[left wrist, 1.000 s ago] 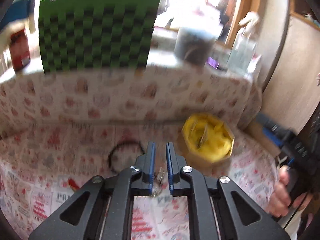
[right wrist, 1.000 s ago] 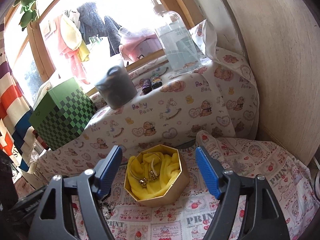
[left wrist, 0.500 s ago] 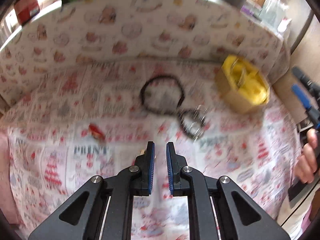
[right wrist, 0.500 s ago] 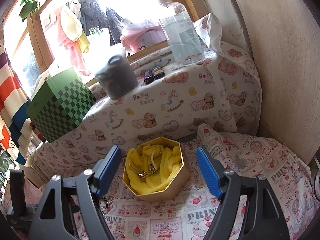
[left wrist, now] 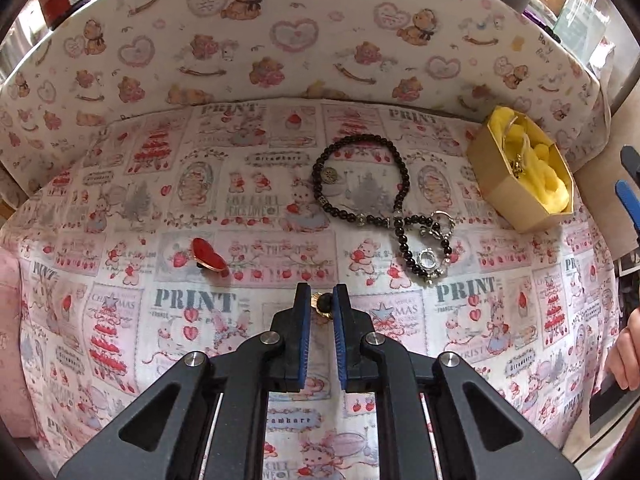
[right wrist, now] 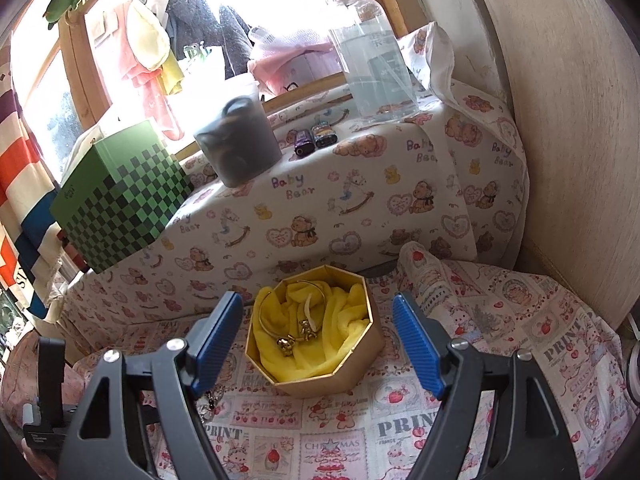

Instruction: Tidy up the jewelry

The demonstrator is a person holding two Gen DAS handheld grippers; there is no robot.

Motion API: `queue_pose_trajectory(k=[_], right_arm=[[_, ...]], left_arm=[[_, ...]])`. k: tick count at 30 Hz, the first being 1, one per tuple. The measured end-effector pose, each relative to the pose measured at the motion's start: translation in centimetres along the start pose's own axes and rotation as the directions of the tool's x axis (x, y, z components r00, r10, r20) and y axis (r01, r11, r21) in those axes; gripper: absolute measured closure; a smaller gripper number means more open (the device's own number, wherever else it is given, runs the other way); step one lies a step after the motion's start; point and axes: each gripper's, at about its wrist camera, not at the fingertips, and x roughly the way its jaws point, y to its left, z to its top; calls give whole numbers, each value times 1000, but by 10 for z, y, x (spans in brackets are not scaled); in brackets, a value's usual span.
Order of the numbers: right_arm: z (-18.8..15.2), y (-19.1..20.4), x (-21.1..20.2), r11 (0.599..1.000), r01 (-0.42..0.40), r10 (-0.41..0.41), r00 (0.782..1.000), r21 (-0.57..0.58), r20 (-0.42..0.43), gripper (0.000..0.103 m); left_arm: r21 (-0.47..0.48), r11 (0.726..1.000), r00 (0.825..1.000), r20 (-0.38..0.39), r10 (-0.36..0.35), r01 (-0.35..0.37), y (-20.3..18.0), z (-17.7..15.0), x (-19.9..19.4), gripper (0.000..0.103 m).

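The left gripper (left wrist: 321,305) hangs low over the printed cloth (left wrist: 248,208), its blue pads drawn close together with only a narrow gap, and a small gold-and-black earring (left wrist: 322,304) sits in that gap at the fingertips; whether the pads actually pinch it or merely straddle it cannot be told. Just left of the fingertips and a little farther off lies a red heart-shaped piece (left wrist: 209,255) on the cloth. Farther out and to the right, a black beaded bracelet (left wrist: 362,178) lies flat in a loop, and touching its near right side is a tangle of a smaller beaded strand with silver rings (left wrist: 430,246). At the far right of the cloth stands the gold octagonal box (left wrist: 502,196) lined with yellow fabric, well apart from the left gripper. The right gripper (right wrist: 318,342) is spread wide, holding nothing, with the same gold box (right wrist: 332,380) seen between its pads just beyond the tips. Inside the box, on the yellow lining (right wrist: 340,320), rest a thin gold bangle (right wrist: 280,312) and small gold charms (right wrist: 296,338). Behind the box rises a ledge draped in teddy-bear fabric (right wrist: 320,208), carrying a green checkered box (right wrist: 120,200), a dark tub (right wrist: 240,148) and a clear bottle (right wrist: 372,68).
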Motion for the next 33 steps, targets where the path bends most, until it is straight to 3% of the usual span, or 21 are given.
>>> queue_pose_trajectory(k=[9, 18, 25, 31, 33], right_arm=[[0, -1, 1, 1000, 7, -7, 1000, 5, -7, 27], [2, -5, 0, 999, 15, -15, 1000, 29, -8, 27], [3, -21, 6, 990, -36, 45, 997, 135, -62, 27], [3, -33, 14, 977, -46, 68, 992, 208, -103, 27], [3, -39, 16, 970, -49, 77, 991, 237, -112, 27]], left_arm=[[-31, 999, 1000, -1, -30, 30, -2, 1, 0, 96], [4, 997, 993, 92, -72, 72, -13, 18, -48, 96], [71, 968, 943, 218, -250, 240, -63, 52, -67, 96], [92, 933, 913, 192, -359, 347, -106, 66, -41, 96], [95, 929, 914, 170, -369, 358, -112, 67, -34, 96]])
